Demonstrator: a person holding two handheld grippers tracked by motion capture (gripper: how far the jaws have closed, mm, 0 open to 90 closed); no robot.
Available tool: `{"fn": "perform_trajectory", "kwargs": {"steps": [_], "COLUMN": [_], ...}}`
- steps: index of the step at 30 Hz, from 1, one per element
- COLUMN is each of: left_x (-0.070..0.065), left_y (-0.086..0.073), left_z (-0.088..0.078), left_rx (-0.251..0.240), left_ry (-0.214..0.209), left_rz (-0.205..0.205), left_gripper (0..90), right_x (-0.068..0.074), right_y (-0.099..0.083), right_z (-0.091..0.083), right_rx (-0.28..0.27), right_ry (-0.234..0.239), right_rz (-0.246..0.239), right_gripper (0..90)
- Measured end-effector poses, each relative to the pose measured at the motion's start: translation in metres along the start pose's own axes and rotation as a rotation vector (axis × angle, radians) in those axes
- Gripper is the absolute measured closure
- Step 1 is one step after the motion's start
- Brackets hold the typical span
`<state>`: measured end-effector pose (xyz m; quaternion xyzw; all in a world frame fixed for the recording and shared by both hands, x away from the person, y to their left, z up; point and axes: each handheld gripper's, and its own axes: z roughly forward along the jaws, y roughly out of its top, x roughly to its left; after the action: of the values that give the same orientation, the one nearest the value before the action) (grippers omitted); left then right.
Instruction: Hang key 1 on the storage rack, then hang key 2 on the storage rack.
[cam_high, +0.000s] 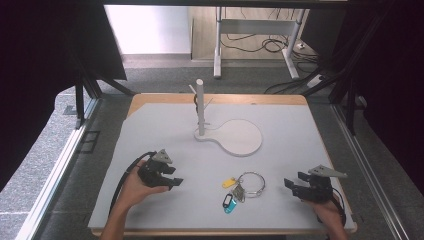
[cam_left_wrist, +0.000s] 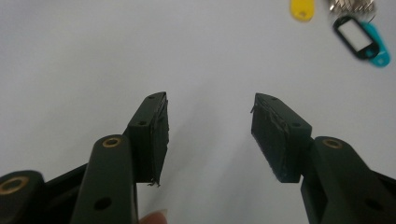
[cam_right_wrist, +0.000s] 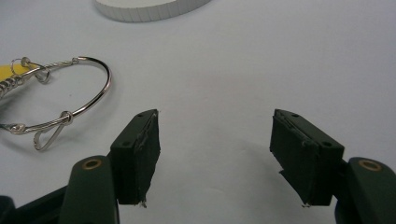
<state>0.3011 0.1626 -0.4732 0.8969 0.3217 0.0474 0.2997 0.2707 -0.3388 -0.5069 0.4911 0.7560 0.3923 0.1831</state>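
A large silver key ring (cam_high: 251, 184) lies near the table's front middle, with keys (cam_high: 238, 192), a yellow tag (cam_high: 229, 182) and a blue tag (cam_high: 229, 203) attached. The ring (cam_right_wrist: 70, 100) lies ahead and left of the right gripper's jaws; the yellow tag (cam_left_wrist: 302, 9) and blue tag (cam_left_wrist: 362, 41) lie far ahead of the left gripper. My left gripper (cam_high: 175, 177) rests open on the table to the left of the keys, nothing between its jaws. To the right of the ring my right gripper (cam_high: 294, 182) is open and empty too. A white stand (cam_high: 200, 107) with small hooks rises from a rounded white base (cam_high: 240, 137) behind them.
The grey mat (cam_high: 165, 130) covers a wooden table with its front edge close to both hands. Beyond the table's far edge is a desk frame (cam_high: 255, 35) with cables on the floor. Dark curtains hang at both sides.
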Motion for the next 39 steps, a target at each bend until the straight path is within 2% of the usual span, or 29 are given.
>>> {"fn": "perform_trajectory", "kwargs": {"steps": [2, 7, 9, 14, 17, 20, 22, 25, 27, 28, 30, 31, 32, 33, 34, 35, 36, 37, 39], "left_x": [0.002, 0.002, 0.001, -0.005, -0.007, -0.007, -0.008, -0.009, -0.009, -0.009, -0.01, -0.01, -0.01, -0.01, -0.01, -0.01, -0.011, -0.011, -0.014], "left_y": [-0.002, -0.005, -0.005, -0.002, 0.0, 0.0, -0.001, -0.001, -0.001, -0.001, -0.003, -0.003, -0.003, -0.004, -0.004, -0.003, -0.003, -0.002, -0.001], "left_z": [-0.001, -0.002, -0.004, -0.002, 0.001, 0.003, 0.004, 0.003, 0.001, 0.001, -0.002, -0.002, -0.002, -0.003, -0.003, -0.004, -0.005, -0.006, -0.008], "left_rx": [-0.009, -0.009, -0.021, -0.051, -0.042, -0.038, -0.039, -0.044, -0.046, -0.048, -0.051, -0.051, -0.052, -0.055, -0.055, -0.059, -0.065, -0.075, -0.084], "left_ry": [0.003, 0.004, 0.006, -0.006, -0.012, -0.015, -0.012, -0.015, -0.014, -0.013, -0.018, -0.018, -0.018, -0.019, -0.019, -0.016, -0.011, -0.012, -0.016], "left_rz": [-0.011, -0.007, -0.015, -0.018, -0.011, -0.018, -0.02, -0.019, -0.024, -0.023, -0.026, -0.026, -0.027, -0.034, -0.034, -0.038, -0.043, -0.049, -0.046], "left_gripper": [46.7, 45.5, 45.2, 45.4, 45.3, 45.1, 45.1, 45.1, 45.2, 45.2, 45.1, 45.1, 45.1, 45.0, 44.9, 44.9, 44.9, 45.0, 44.9], "right_x": [0.003, 0.011, 0.014, 0.023, 0.026, 0.027, 0.028, 0.033, 0.038, 0.038, 0.043, 0.043, 0.045, 0.049, 0.049, 0.052, 0.052, 0.056, 0.058], "right_y": [0.001, 0.004, 0.007, 0.028, 0.043, 0.062, 0.066, 0.077, 0.088, 0.088, 0.095, 0.095, 0.097, 0.099, 0.099, 0.101, 0.101, 0.103, 0.104], "right_z": [-0.001, -0.003, -0.004, -0.004, -0.002, 0.003, 0.005, 0.013, 0.02, 0.02, 0.027, 0.027, 0.03, 0.036, 0.036, 0.042, 0.042, 0.047, 0.049], "right_rx": [-0.006, -0.01, -0.016, 0.007, 0.035, 0.087, 0.105, 0.178, 0.242, 0.242, 0.295, 0.295, 0.319, 0.365, 0.365, 0.4, 0.4, 0.432, 0.451], "right_ry": [-0.003, -0.01, -0.003, 0.021, 0.038, 0.059, 0.067, 0.095, 0.136, 0.136, 0.156, 0.156, 0.162, 0.158, 0.158, 0.153, 0.153, 0.152, 0.153], "right_rz": [-0.006, -0.041, -0.039, -0.08, -0.105, -0.125, -0.135, -0.183, -0.211, -0.211, -0.239, -0.239, -0.245, -0.263, -0.263, -0.276, -0.276, -0.278, -0.278], "right_gripper": [33.0, 33.0, 33.0, 32.4, 32.3, 32.2, 32.4, 32.7, 35.8, 35.8, 39.6, 39.6, 40.7, 42.6, 42.6, 43.9, 43.9, 46.2, 47.1]}}
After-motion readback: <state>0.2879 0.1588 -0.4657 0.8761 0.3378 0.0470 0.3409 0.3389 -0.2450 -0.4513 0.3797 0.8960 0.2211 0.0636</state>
